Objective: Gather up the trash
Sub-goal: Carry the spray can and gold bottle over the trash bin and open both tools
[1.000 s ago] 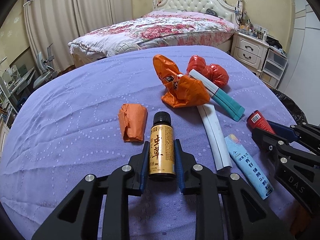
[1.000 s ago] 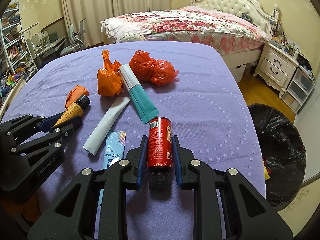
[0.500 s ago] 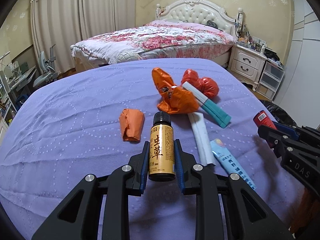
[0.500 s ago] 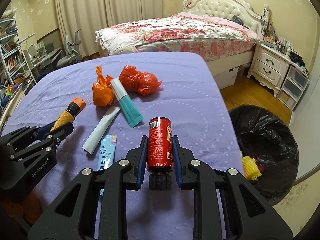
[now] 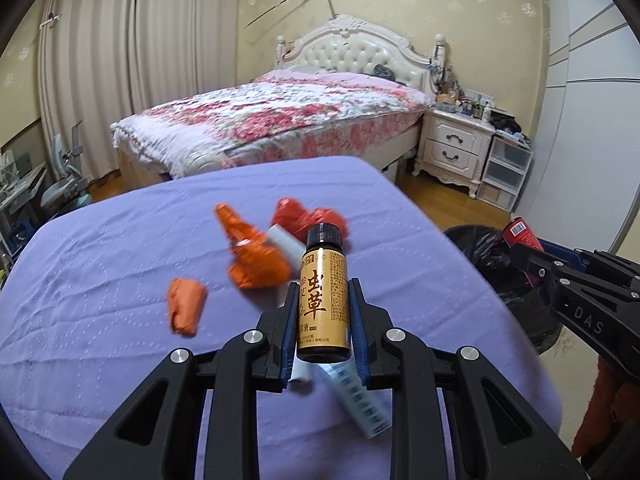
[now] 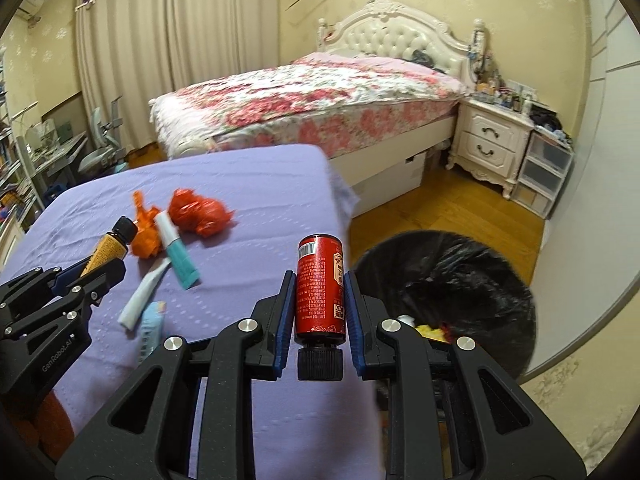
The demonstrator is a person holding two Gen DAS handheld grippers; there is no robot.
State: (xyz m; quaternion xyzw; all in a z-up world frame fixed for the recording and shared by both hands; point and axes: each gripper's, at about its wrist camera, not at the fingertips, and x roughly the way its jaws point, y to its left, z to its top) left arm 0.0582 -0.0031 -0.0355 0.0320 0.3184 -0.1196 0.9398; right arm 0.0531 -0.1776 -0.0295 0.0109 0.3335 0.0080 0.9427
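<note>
The left gripper (image 5: 322, 312) is clenched on a small gold bottle (image 5: 323, 304) with a black cap, cap pointing away, lifted clear of the purple cloth (image 5: 100, 272). The right gripper (image 6: 319, 308) grasps a small red bottle (image 6: 320, 286), black cap toward the camera, held over the right edge of the cloth and next to the bin (image 6: 472, 280).

On the cloth below and behind the gold bottle lie an orange bag (image 5: 256, 260), a red bag (image 5: 304, 216), a small orange wad (image 5: 186, 310) well to the left, a white tube (image 6: 146, 290), a white and teal tube (image 6: 176, 250) and a pale blue packet (image 5: 356, 396) just under the left gripper's fingers. None of them touches either bottle.

The bin, lined with black plastic, stands on the wooden floor just off the cloth's right edge; something yellow (image 6: 430, 332) lies inside it. Its mouth is open, with nothing between it and the red bottle. Beyond the cloth's far edge stands a bed (image 6: 320, 100) with a flowered cover, and a white nightstand (image 6: 492, 144) to its right, both well apart from the grippers
</note>
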